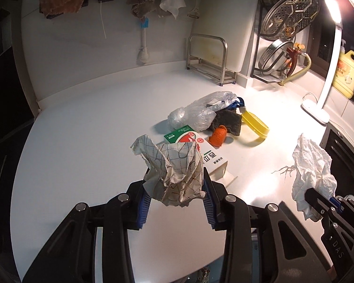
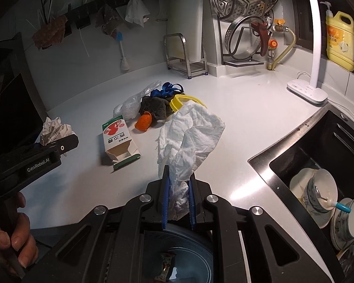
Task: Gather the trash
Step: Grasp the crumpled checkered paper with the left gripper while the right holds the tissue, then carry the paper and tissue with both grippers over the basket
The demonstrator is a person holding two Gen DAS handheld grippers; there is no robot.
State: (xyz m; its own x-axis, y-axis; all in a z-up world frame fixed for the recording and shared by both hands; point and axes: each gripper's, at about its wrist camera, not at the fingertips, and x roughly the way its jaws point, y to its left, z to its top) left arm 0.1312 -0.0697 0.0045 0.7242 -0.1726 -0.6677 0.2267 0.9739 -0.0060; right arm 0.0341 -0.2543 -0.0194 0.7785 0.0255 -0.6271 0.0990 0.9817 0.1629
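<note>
Between the left gripper's (image 1: pixel 177 184) jaws we hold a crumpled checked paper (image 1: pixel 174 165), pinched at its lower bulk while the loose corners stand up above the blue pads. It looks light and soft, already crushed, so we judge the grip need only be gentle; paper like this compresses rather than slips, though a thin corner could tear if taken alone. Beyond it on the white tabletop (image 1: pixel 87 122) lie the rest: a carton (image 1: pixel 200 148) on its side, a clear plastic bag (image 1: pixel 200 113), a dark cloth (image 1: pixel 229 120), an orange scrap (image 1: pixel 219 136) and a yellow ring (image 1: pixel 254 125). We would take the carton across its narrow sides, since it is stiff and probably hollow, and the bag by a bunched fold, since film is slippery.

From the right wrist, the right gripper (image 2: pixel 179 202) has its jaws pressed nearly together on a white tissue (image 2: pixel 191 136), clamped at the bottom with most of the sheet flopping upward and free. It is limp and weightless, and likely weak if damp, so the bunched part is the safe hold. Below the jaws a round bin (image 2: pixel 191 257) shows, dark, with a wrapper inside. To the right, the sink (image 2: pixel 295 153) holds bowls.
</note>
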